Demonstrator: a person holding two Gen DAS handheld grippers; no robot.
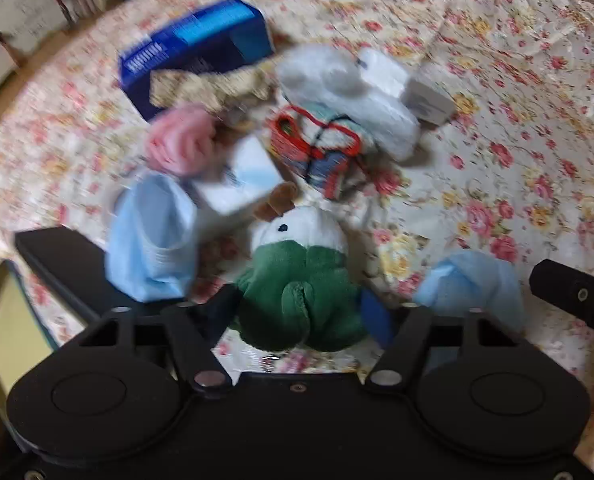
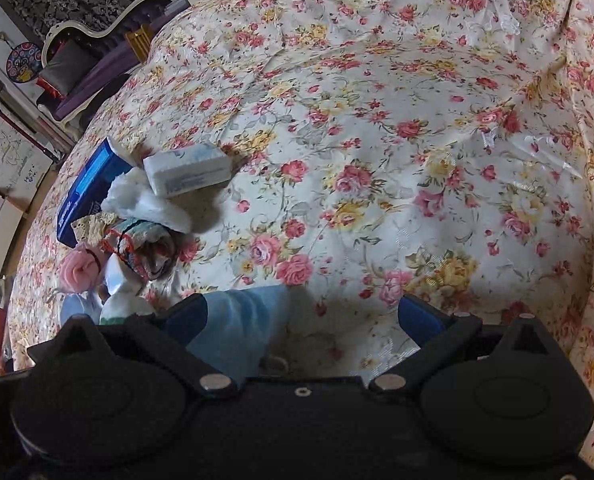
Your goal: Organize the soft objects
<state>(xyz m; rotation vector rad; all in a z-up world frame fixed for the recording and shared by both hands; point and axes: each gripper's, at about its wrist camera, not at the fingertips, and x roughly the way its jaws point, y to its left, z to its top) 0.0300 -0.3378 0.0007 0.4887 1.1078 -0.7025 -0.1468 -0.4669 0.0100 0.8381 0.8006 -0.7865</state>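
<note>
Floral bedspread (image 2: pixel 377 120), cream with pink and yellow roses, fills both views, and the left wrist picture is smeared with motion blur. Starting at the left of that view: a pale blue fabric pouch (image 1: pixel 153 240) lies crumpled beside a pink rolled cloth (image 1: pixel 181 138), with a dark blue cardboard box (image 1: pixel 201 48) beyond them and a small white packet (image 1: pixel 239 176) just to the right. Centre stage, the left gripper (image 1: pixel 297 312) has its fingers pressed into a plush toy with a green body and white head (image 1: pixel 297 280), brown antlers on top and one dark eye showing. Past it sit a red-edged knitted bundle (image 1: pixel 317 152) and a fluffy white sock (image 1: pixel 349 92). Further right lies a light blue soft cloth (image 1: pixel 473 284).

Over in the right wrist view, the right gripper (image 2: pixel 303 316) is spread wide, and that light blue cloth touches its left finger only, resting on the bedspread. A white tissue pack (image 2: pixel 187 174) sits farther off.
</note>
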